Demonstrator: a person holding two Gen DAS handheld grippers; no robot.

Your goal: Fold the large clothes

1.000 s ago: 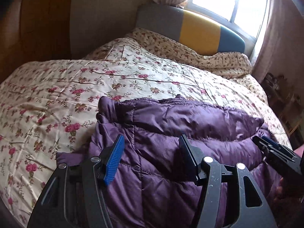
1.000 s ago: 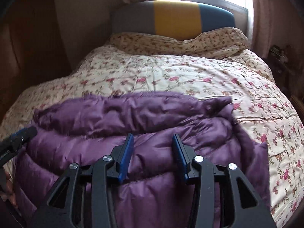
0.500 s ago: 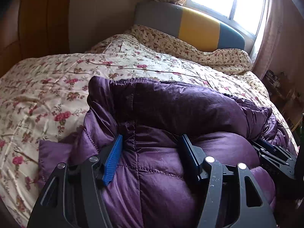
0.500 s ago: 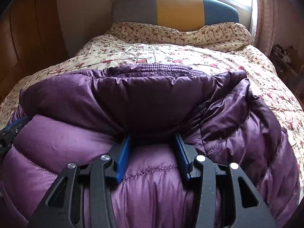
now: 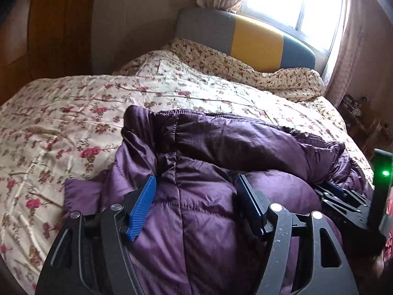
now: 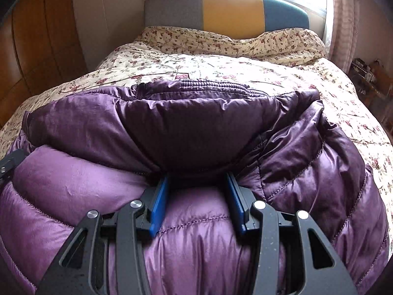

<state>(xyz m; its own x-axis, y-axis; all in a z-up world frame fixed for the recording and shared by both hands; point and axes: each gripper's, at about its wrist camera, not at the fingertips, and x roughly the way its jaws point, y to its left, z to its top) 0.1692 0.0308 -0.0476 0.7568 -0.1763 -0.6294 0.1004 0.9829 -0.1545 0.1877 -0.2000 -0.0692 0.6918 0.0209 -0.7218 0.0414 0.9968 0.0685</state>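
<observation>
A purple quilted down jacket [image 5: 221,152] lies bunched on the floral bedspread, folded over on itself; it fills the near half of the right wrist view [image 6: 196,127]. My left gripper [image 5: 196,184] is open, its blue-padded fingers straddling the jacket's left part and pressing on the padding. My right gripper [image 6: 197,179] is open, fingers pushed under the folded-over upper layer at the jacket's middle. The right gripper also shows at the right edge of the left wrist view [image 5: 339,194]. The left gripper's tip shows at the left edge of the right wrist view [image 6: 9,162].
The bed [image 6: 245,73] has a floral quilt, a rumpled floral pillow cover [image 6: 221,41] and a grey-yellow-blue headboard [image 6: 231,9] under a bright window. Wooden wardrobe panels [image 5: 49,36] stand at the left. A cluttered side table [image 6: 368,73] stands at the right.
Both grippers have pushed forward and down into the jacket. The jacket's upper layer has been rolled up and over toward the headboard, then settled a little lower.
</observation>
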